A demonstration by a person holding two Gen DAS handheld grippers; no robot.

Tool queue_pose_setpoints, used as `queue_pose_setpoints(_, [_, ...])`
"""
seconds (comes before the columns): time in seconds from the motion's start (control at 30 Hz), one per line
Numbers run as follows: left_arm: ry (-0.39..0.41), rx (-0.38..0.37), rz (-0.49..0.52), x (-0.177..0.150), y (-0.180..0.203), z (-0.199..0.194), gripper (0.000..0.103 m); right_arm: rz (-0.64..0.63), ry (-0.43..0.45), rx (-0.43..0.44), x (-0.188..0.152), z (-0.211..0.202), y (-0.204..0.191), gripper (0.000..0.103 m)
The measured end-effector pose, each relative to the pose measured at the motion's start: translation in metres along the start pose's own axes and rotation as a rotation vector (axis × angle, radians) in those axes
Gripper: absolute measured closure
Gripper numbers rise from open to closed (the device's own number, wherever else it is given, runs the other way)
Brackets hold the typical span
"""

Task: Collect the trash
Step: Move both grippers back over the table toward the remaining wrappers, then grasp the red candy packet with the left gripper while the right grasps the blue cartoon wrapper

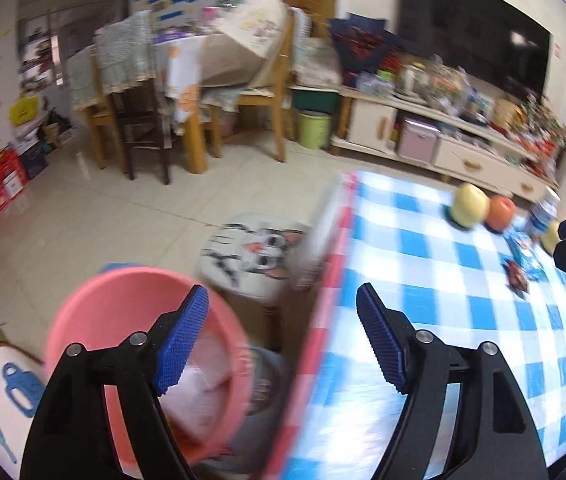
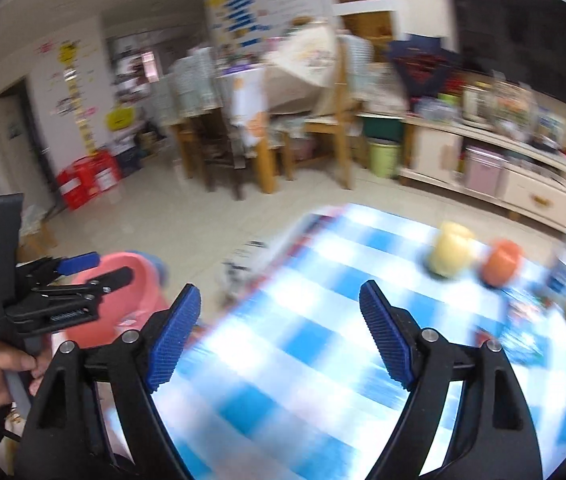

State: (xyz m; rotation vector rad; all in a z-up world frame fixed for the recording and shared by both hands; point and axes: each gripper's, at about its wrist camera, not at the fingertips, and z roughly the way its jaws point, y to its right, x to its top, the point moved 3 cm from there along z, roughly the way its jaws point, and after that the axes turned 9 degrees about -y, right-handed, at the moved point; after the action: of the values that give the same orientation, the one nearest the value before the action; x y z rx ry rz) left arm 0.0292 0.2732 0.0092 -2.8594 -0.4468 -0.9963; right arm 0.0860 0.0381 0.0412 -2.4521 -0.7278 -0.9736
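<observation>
Table: blue checked cloth [image 1: 423,280] covered it.
Left gripper [image 1: 283,340]: jaws wide apart, empty, above the table edge.
Right gripper [image 2: 279,336]: jaws apart, empty.
Bin [image 1: 123,308]: pink, on the floor beside the table.
Trash [image 1: 517,274]: wrappers lay near the fruit [image 1: 469,205].

The near checked tablecloth [image 1: 423,280] at lower centre lies bare, open room for a gripper. At the right of the frame, a yellow apple [image 1: 468,205], an orange fruit [image 1: 501,213], a bottle [image 1: 544,212] and wrappers [image 1: 519,264] crowd the far edge. Lower left, the pink bin [image 1: 123,320] stands just beside the table edge
</observation>
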Motion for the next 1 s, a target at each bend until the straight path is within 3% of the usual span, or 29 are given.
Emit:
queue_pose_setpoints(0.27, [-0.029,-0.152,0.177,0.002,0.170,0.053,0.027,0.154,-0.038,-0.200,-0.051,-0.019,0.137,0.019])
queue_pose_setpoints(0.5, [-0.021,-0.221,0.322,0.002,0.290,0.081,0.027,0.176,-0.050,-0.274,-0.086,-0.039,0.209,0.018])
queue_pose_setpoints(0.77, [-0.070,-0.226,0.357,-0.001,0.353,0.117,0.027,0.187,-0.050,-0.281,-0.103,-0.045,0.247,0.018])
queue_pose_setpoints(1.0, [-0.093,-0.226,0.374,-0.001,0.377,0.137,0.027,0.206,-0.048,-0.253,-0.109,-0.037,0.264,0.018])
